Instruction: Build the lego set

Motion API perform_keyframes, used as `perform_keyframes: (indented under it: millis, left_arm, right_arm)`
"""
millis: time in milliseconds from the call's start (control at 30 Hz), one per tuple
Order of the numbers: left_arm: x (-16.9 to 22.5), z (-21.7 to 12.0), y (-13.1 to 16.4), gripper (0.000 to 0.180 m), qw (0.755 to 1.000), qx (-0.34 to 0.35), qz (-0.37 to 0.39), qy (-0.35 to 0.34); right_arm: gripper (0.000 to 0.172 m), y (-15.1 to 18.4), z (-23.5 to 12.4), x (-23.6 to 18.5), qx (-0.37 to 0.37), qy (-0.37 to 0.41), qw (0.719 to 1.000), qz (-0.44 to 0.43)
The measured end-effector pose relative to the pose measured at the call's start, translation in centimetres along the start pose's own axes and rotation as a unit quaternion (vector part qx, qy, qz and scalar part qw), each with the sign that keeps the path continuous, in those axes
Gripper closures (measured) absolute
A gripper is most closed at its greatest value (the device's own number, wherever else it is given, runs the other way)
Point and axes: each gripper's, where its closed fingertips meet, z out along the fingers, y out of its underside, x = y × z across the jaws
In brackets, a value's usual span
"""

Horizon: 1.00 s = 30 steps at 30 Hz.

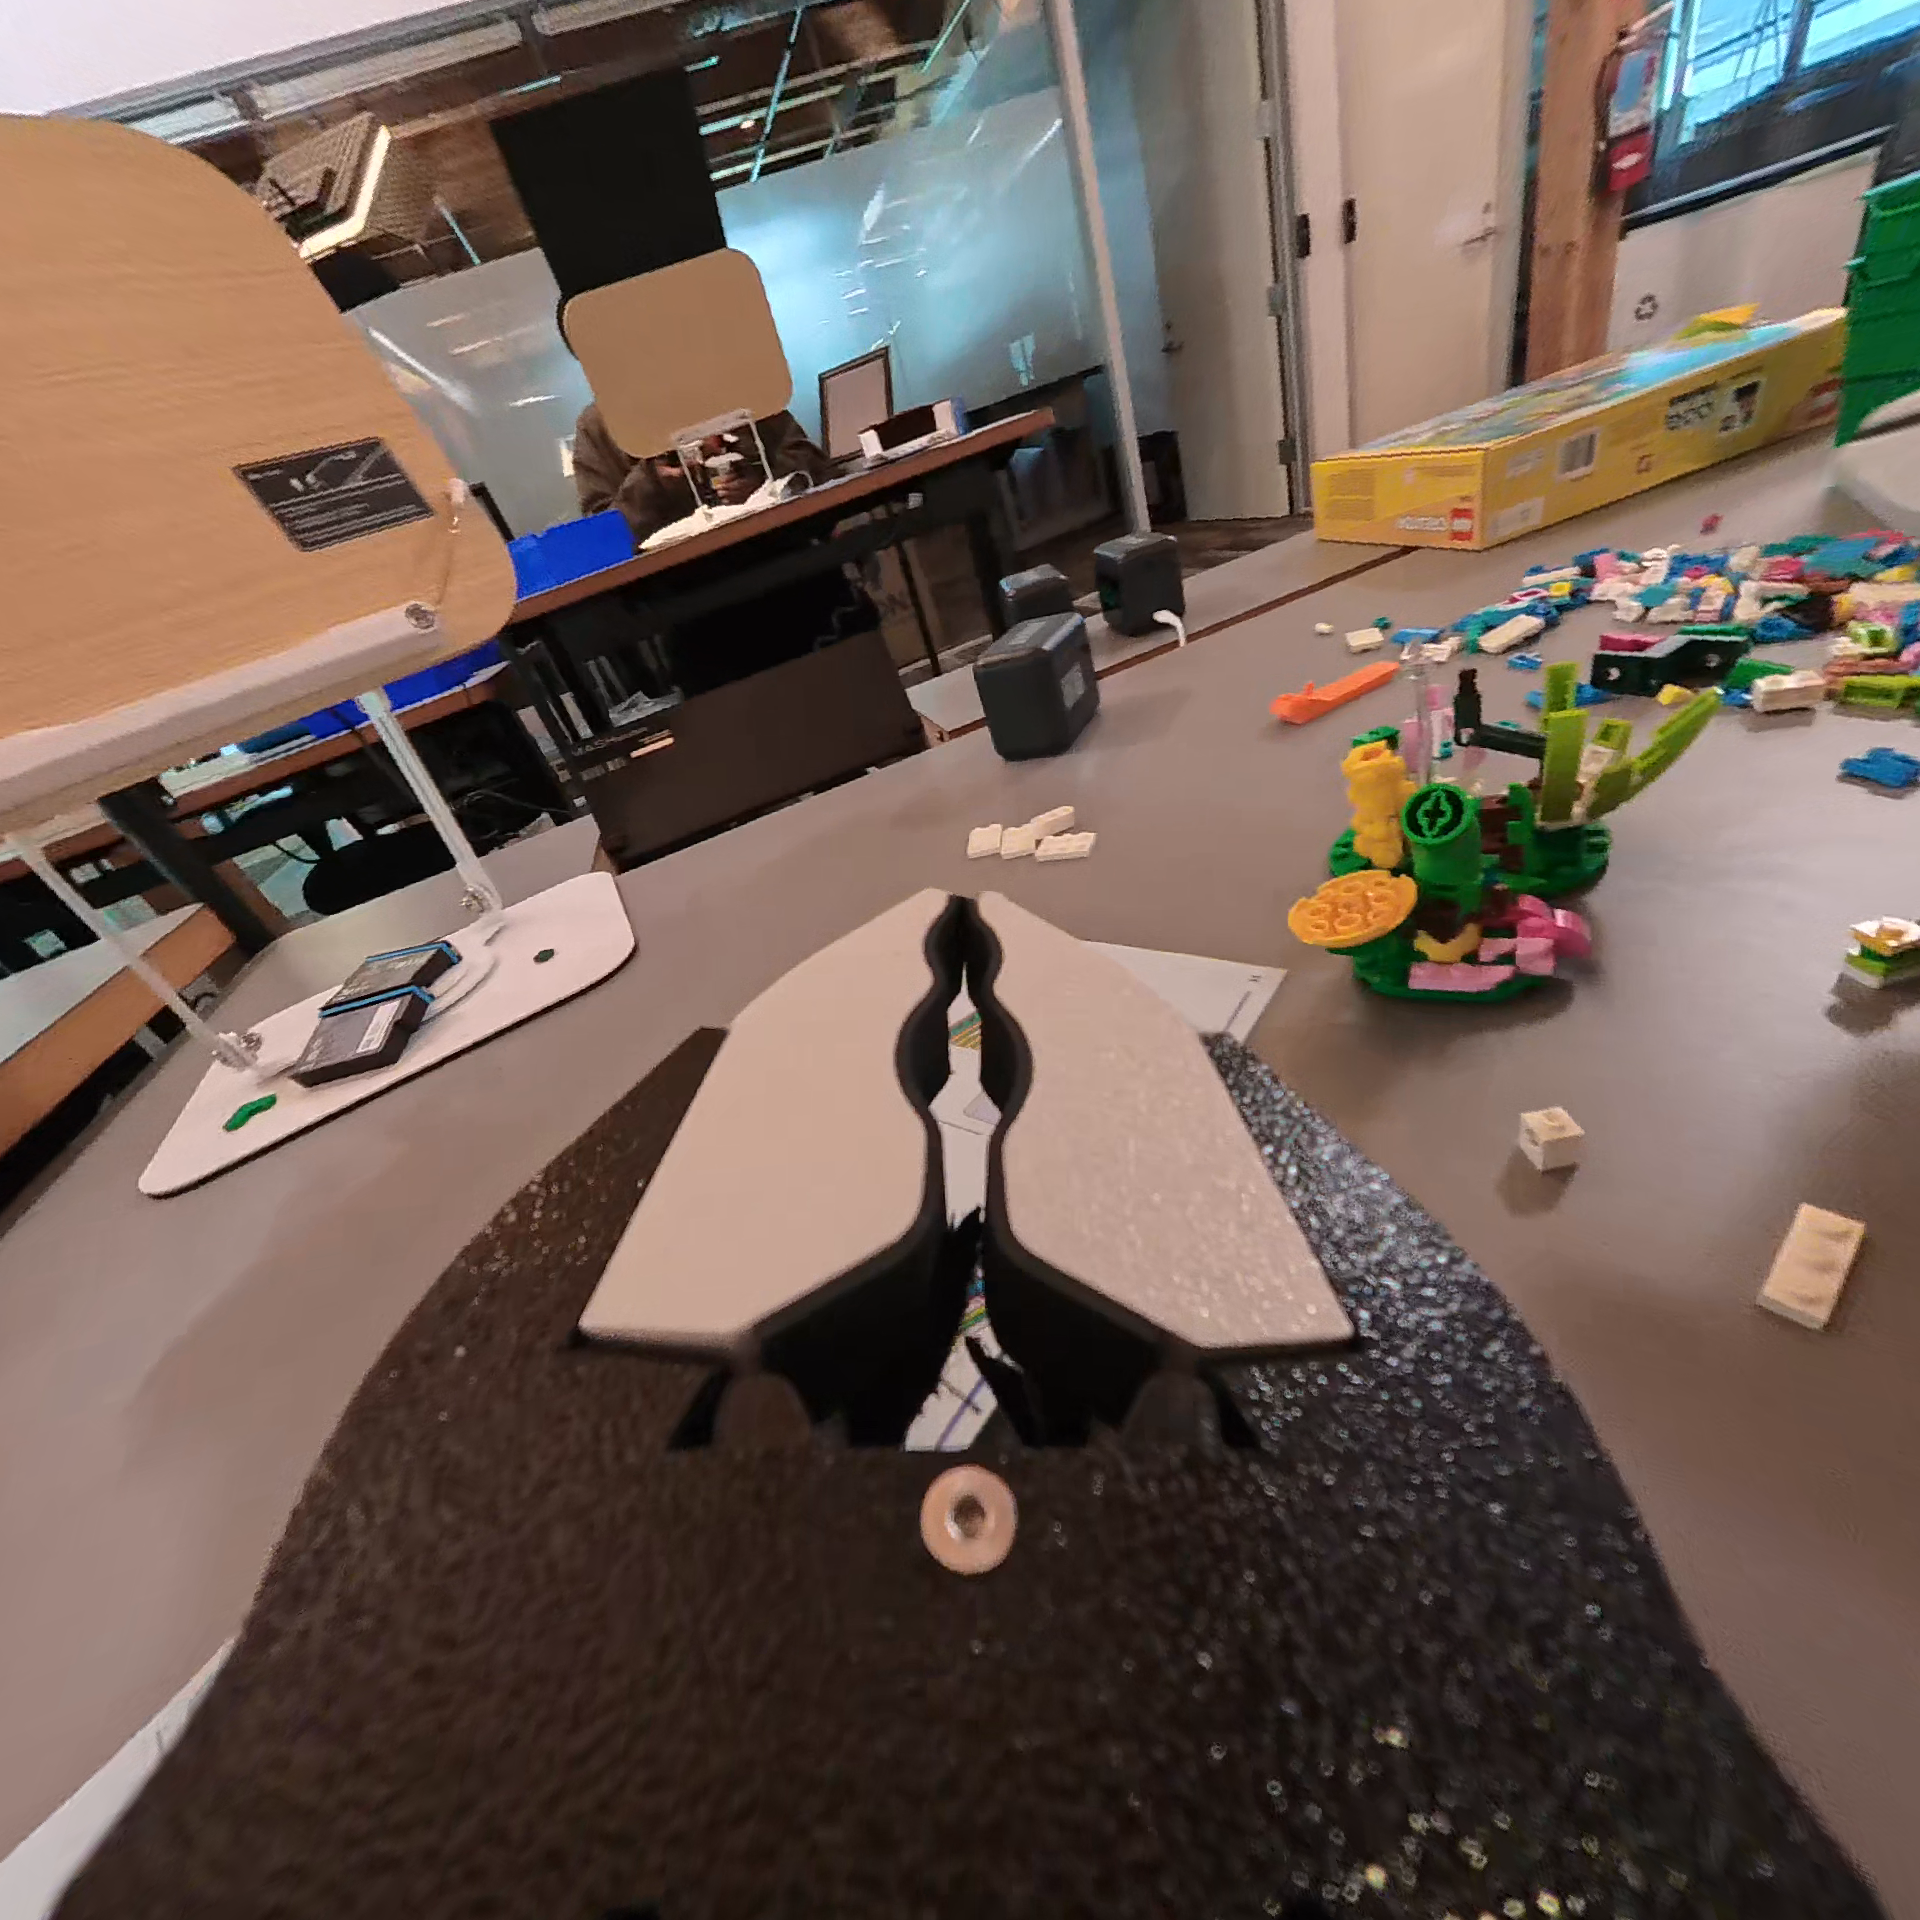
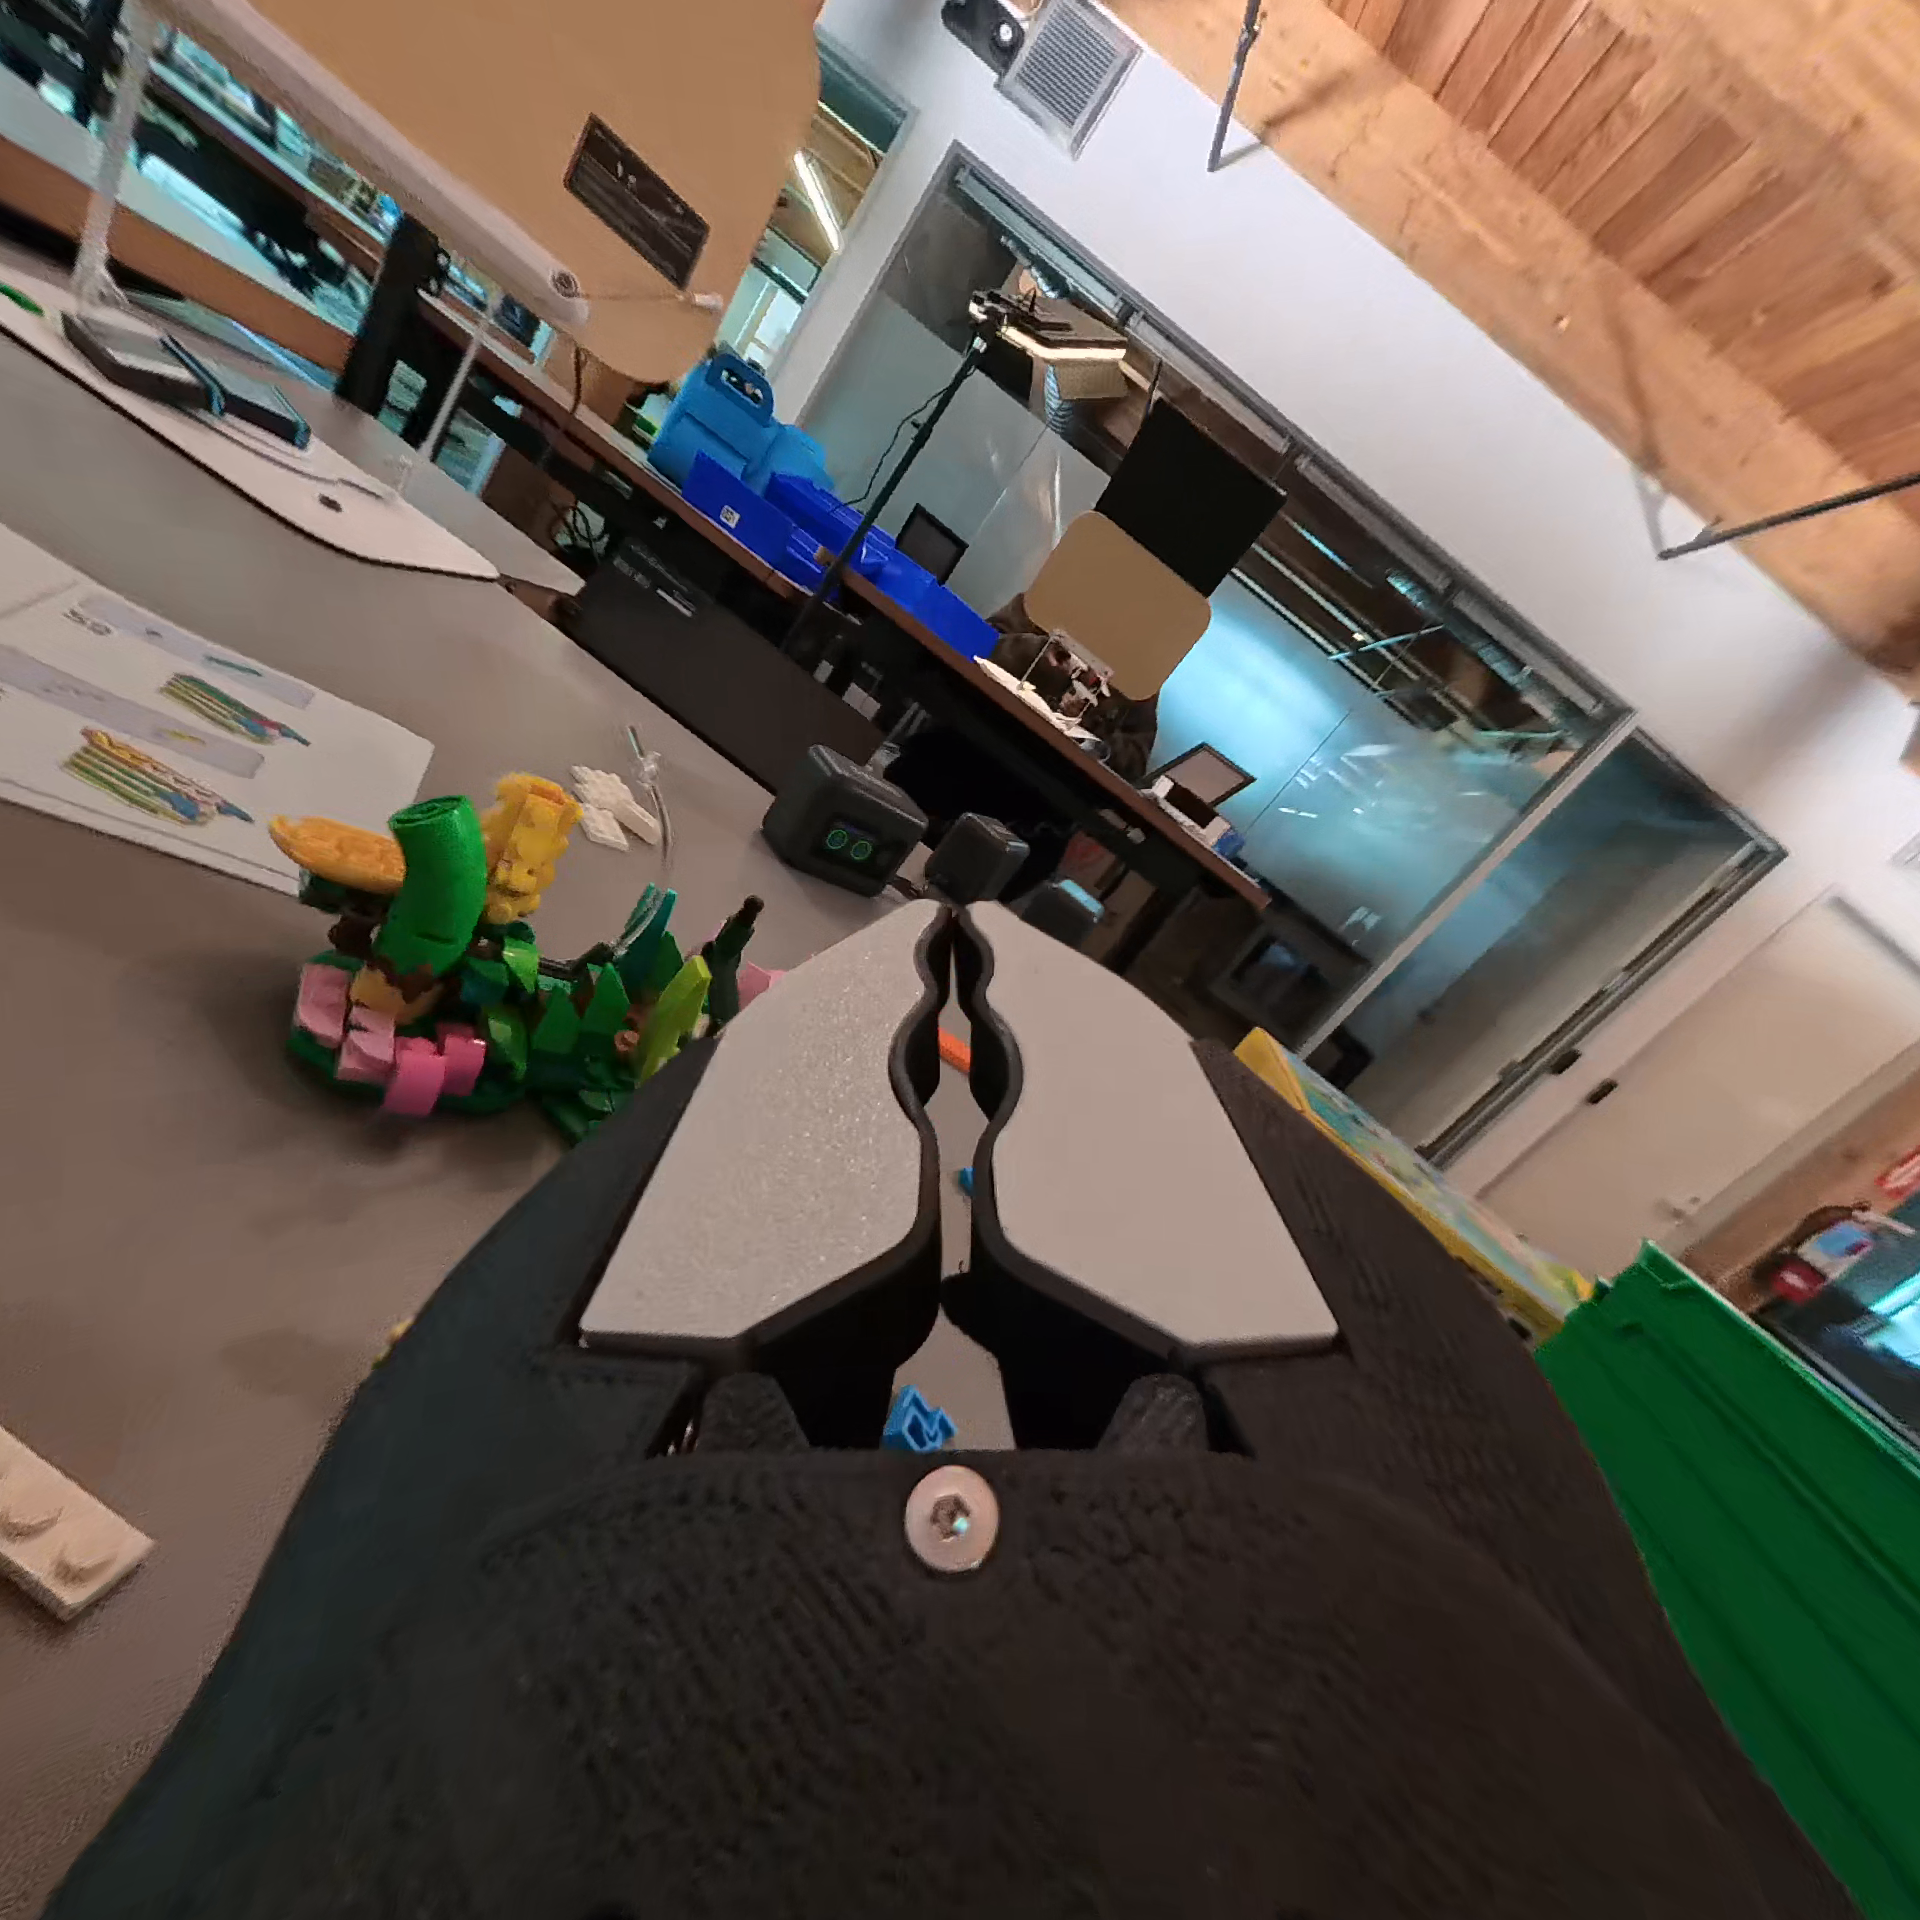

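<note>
Brick plant model (image 2: 457, 966) nr, maybe beside, right tongs (image 2: 952, 914)

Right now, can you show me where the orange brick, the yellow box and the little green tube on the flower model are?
orange brick (image 1: 1335, 690), left wrist view, middle of its long flat body.
yellow box (image 1: 1558, 457), left wrist view, its long side face.
green tube (image 1: 1442, 831), left wrist view, its round front end.

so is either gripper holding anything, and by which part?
Nothing held. Left gripper and right gripper both have fingertips closed together, with no object between them.
</note>
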Motion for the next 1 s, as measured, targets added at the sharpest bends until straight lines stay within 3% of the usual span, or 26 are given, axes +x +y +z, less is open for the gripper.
perform_keyframes:
  millis: [233, 667, 1000]
  left_arm:
    - [1.5, -0.8, -0.3, 0.18, 0.999, 0.01, 0.036, 0.019]
    - [2.0, -1.1, -0.7, 0.18, 0.998, 0.024, 0.015, 0.048]
    - [1.6, -1.3, -1.0, 0.18, 0.998, 0.037, -0.018, 0.051]
  right_arm:
    - [0.172, 1.1, 0.4, 0.2, -0.03, 0.015, 0.999, -0.023]
    - [0.172, 1.3, 0.3, 0.1, -0.048, 0.054, 0.988, -0.139]
    - [0.172, 2.0, 0.6, 0.1, -0.067, 0.059, 0.983, -0.161]
